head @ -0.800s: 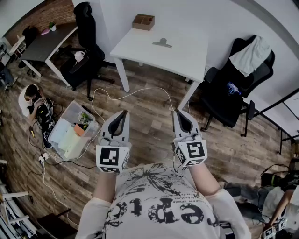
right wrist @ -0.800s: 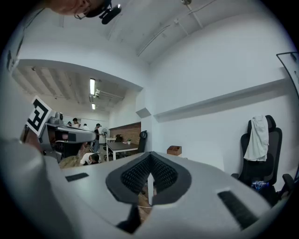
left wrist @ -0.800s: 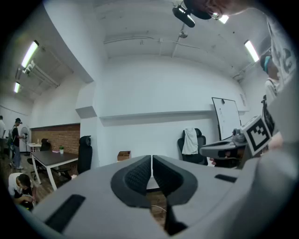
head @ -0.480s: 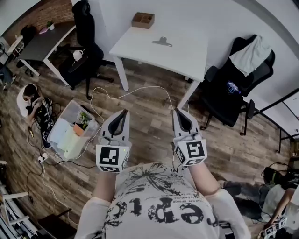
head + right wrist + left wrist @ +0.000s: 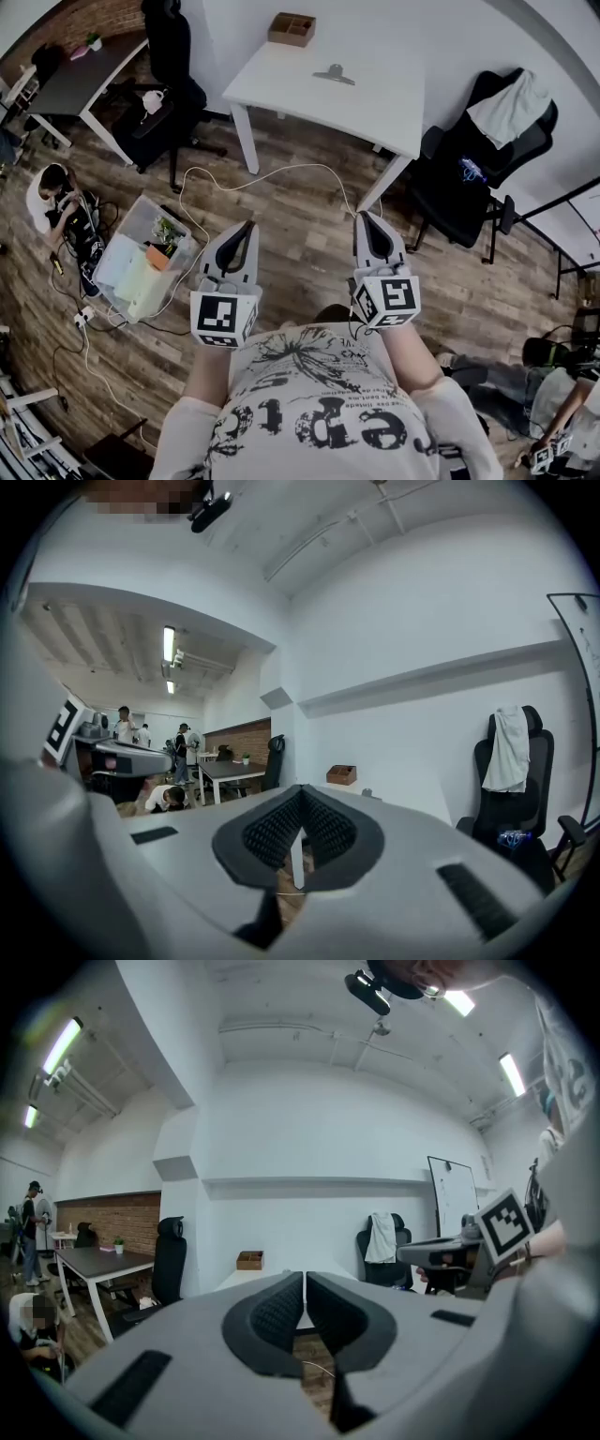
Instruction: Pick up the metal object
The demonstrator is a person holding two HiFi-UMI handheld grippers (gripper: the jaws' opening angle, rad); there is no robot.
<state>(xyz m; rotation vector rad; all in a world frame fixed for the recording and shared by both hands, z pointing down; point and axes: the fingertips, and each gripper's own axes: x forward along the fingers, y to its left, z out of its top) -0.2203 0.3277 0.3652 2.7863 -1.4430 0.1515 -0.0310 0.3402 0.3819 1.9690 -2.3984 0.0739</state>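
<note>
white table (image 5: 375,103) is holding a clip (image 5: 335,74), well ahead; probably light, stiff, slick: pinch its raised handle. left gripper (image 5: 248,226) and right gripper (image 5: 365,218) are sitting clenched, empty.

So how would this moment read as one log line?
left gripper: shut, empty | right gripper: shut, empty | metal object: on white table, untouched | stage: both grippers short of table

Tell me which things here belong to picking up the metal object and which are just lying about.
Job: metal object; white table under it; left hand-held gripper and right hand-held gripper, both shut and empty.

Lying about: wooden box; white cable; clear bin; office chair; dark desk.
</note>
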